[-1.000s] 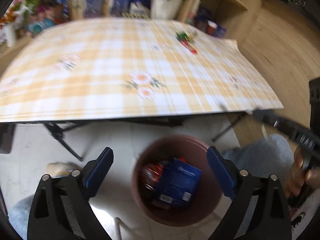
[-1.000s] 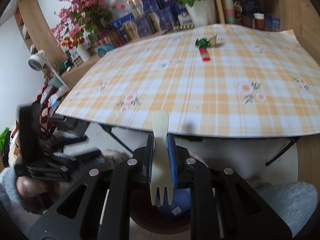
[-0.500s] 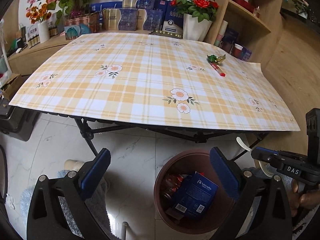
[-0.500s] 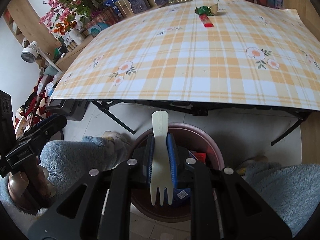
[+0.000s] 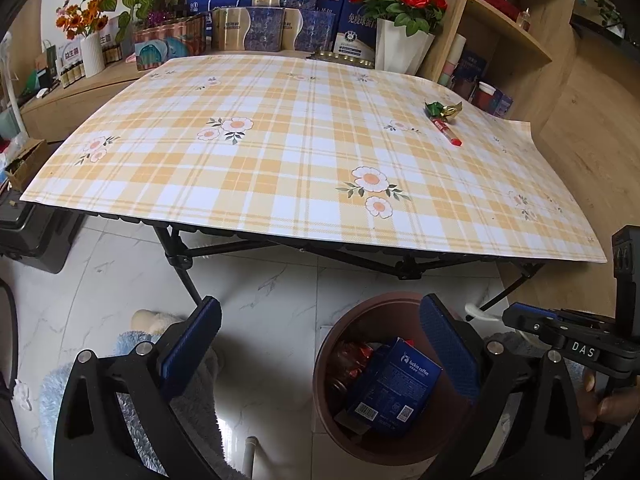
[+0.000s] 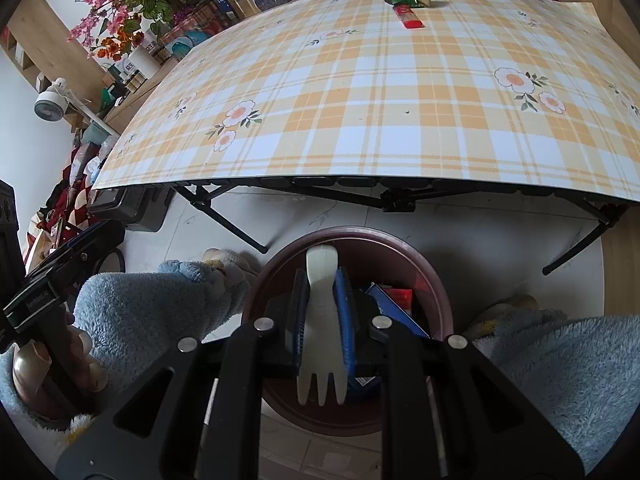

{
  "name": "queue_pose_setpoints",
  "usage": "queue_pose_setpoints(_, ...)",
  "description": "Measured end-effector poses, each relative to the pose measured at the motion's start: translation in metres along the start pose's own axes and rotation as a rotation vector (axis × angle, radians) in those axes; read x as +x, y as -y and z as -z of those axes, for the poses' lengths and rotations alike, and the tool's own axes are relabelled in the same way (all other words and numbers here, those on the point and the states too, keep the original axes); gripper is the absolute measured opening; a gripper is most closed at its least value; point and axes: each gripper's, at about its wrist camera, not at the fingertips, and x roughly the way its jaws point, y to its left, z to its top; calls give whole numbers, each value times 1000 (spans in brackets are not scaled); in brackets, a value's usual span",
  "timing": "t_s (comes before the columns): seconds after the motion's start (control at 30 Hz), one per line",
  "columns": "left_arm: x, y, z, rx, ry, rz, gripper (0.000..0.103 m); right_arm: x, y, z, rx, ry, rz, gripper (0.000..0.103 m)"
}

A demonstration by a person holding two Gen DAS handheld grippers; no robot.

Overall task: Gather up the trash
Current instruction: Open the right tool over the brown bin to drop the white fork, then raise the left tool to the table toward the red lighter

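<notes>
A brown bin (image 5: 332, 344) stands on the floor in front of the table, with a blue coffee box (image 5: 396, 388) and red wrappers inside. My right gripper (image 6: 321, 280) hangs over the bin (image 6: 432, 276) with a pale plastic fork (image 6: 320, 320) upright between its pads, tines toward the camera. Its jaws are opening, and the fork still sits between them. My left gripper (image 5: 320, 308) is open and empty beside the bin. On the far right of the table lie a green and gold wrapper (image 5: 442, 109) and a red tube (image 5: 446, 131).
The folding table (image 5: 280, 184) has a plaid cloth, and its black legs (image 5: 180, 264) stand just behind the bin. Boxes and flower vases (image 5: 400, 40) line the shelf behind. A person's fluffy blue sleeves (image 6: 140, 304) flank the bin. A dark case (image 5: 28, 236) sits on the floor at left.
My right gripper sank with the fork until it hangs over the bin's mouth. In the left wrist view, the bin has slid to the right.
</notes>
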Motion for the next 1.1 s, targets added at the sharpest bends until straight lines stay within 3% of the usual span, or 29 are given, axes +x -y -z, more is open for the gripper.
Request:
queue_pose_setpoints(0.03,0,0,0,-1,-1,0,97,0,0,0,3,1,6,25)
queue_pose_setpoints(0.07,0,-1,0,-3,-2,0,97,-1,1,-1,6,5,9,42)
queue_pose_setpoints(0.13,1,-1,0,-5,-3,-1,97,-5,1,-1,7,28,18,64)
queue_pose_setpoints(0.27,1,-1,0,-5,-6,-1,97,-6,3,-2,14,45,51,92)
queue_pose_setpoints(0.47,1,-1,1,-6,-8,-1,97,-3,8,-3,33,29,65,97)
queue_pose_setpoints(0.8,6,-2,3,-3,-28,-2,97,-2,10,-2,44,27,70,97)
queue_pose_setpoints(1.1,19,2,-16,14,-50,-38,97,-25,25,-32,10,148,145,97)
